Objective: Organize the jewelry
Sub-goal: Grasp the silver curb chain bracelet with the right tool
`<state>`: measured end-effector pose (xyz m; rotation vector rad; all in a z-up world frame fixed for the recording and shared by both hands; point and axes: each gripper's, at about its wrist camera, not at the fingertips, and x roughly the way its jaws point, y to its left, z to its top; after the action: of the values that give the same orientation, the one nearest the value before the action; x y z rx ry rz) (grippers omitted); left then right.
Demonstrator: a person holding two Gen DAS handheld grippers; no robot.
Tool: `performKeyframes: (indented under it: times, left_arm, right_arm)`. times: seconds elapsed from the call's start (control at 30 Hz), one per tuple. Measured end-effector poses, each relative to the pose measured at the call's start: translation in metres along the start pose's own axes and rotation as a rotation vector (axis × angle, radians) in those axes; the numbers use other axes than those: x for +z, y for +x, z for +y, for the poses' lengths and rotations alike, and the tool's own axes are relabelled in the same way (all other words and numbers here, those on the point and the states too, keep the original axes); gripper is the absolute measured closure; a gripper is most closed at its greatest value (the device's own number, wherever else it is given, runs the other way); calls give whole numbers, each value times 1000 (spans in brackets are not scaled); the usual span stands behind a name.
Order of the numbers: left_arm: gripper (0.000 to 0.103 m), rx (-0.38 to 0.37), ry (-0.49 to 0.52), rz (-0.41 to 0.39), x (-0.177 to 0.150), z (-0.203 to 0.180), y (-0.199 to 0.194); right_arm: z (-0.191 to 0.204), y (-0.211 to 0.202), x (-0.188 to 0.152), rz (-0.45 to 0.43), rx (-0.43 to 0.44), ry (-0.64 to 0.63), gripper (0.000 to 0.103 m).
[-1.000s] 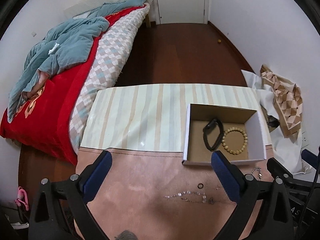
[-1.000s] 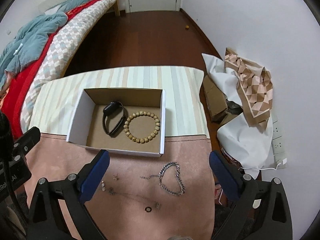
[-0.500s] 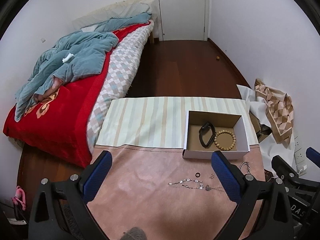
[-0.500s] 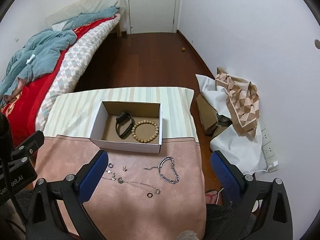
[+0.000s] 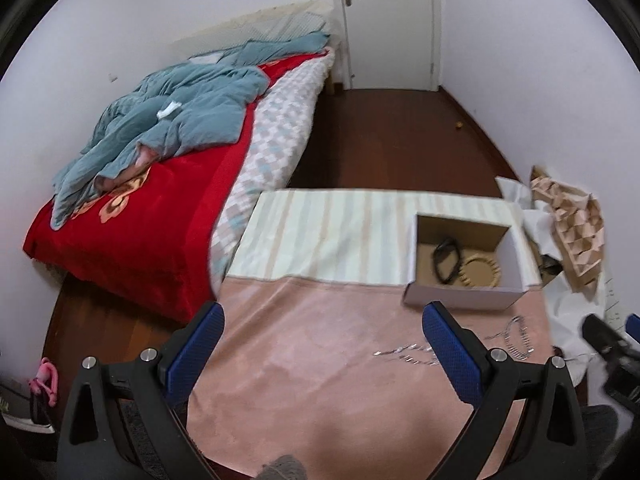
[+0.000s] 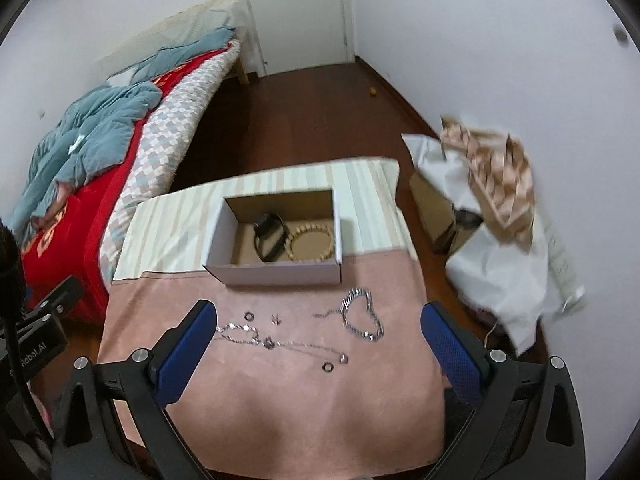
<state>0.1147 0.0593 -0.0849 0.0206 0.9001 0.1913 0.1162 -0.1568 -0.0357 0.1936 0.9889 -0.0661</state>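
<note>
Loose jewelry lies on the pink cloth (image 6: pixel 280 400) covering the near half of the desk (image 6: pixel 372 184). Seen from the right wrist camera: a silver chain bracelet (image 6: pixel 362 316) curled in a heart-like loop; at its 9 o'clock a thin silver necklace (image 6: pixel 276 342) strung out left to right, with a pendant near its middle; a small dark ring (image 6: pixel 249 315) just beyond the necklace's left end; a second ring (image 6: pixel 328 367) at the necklace's 5 o'clock; a tiny earring-like piece (image 6: pixel 275 319), too small to identify. All pieces sit apart from each other except the necklace parts. In the left wrist view the bracelet (image 5: pixel 518 338) and necklace (image 5: pixel 404 354) are blurred.

Container: open cardboard box (image 6: pixel 276 270), white outside, brown inside, standing on the desk across the seam between the pink cloth and the striped cloth (image 6: pixel 180 232). It sits at 12 o'clock from the loose pieces, near but not touching. Inside: a black wristband (image 6: pixel 269 236) on the left, a tan bead bracelet (image 6: pixel 312 242) on the right, touching or nearly so. The same box (image 5: pixel 464 296) shows in the left view with both items inside.

Left gripper (image 5: pixel 326 334): jaws spread wide, nothing between the blue pads, raised above the pink cloth, touching nothing.

Right gripper (image 6: pixel 320 338): jaws spread wide, holding nothing, raised above the loose jewelry without contact.

Surroundings: bed (image 6: pixel 80 208) with a red cover and a blue blanket (image 6: pixel 92 136) at 9 to 10 o'clock of the desk.
</note>
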Motion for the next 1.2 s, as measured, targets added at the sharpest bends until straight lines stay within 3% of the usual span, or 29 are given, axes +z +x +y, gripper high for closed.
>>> performKeyframes:
  times: [0.2, 0.37, 0.57, 0.8, 0.87, 1.0, 1.07, 1.2]
  left_arm:
    - [2, 52, 27, 85, -33, -5, 41]
    - [2, 82, 41, 146, -51, -19, 78]
    - [2, 104, 65, 198, -60, -42, 116]
    - [2, 121, 70, 224, -54, -54, 144]
    - [2, 126, 74, 225, -52, -54, 148]
    - [2, 132, 84, 235, -55, -51, 154]
    - [2, 126, 90, 253, -58, -50, 157]
    - [2, 98, 102, 277, -68, -50, 157]
  right_arm:
    - [-53, 63, -35, 148, -9, 154, 2]
    - [-80, 112, -58, 202, -19, 212, 26]
    - [-94, 159, -59, 205, -25, 200, 41]
    - [-75, 196, -31, 173, -52, 51, 44]
    - [-69, 208, -26, 184, -65, 14, 48]
    - [-57, 211, -20, 161, -101, -44, 71]
    - [-53, 210, -20, 156, -101, -62, 98]
    - [-56, 206, -22, 170, -52, -31, 99]
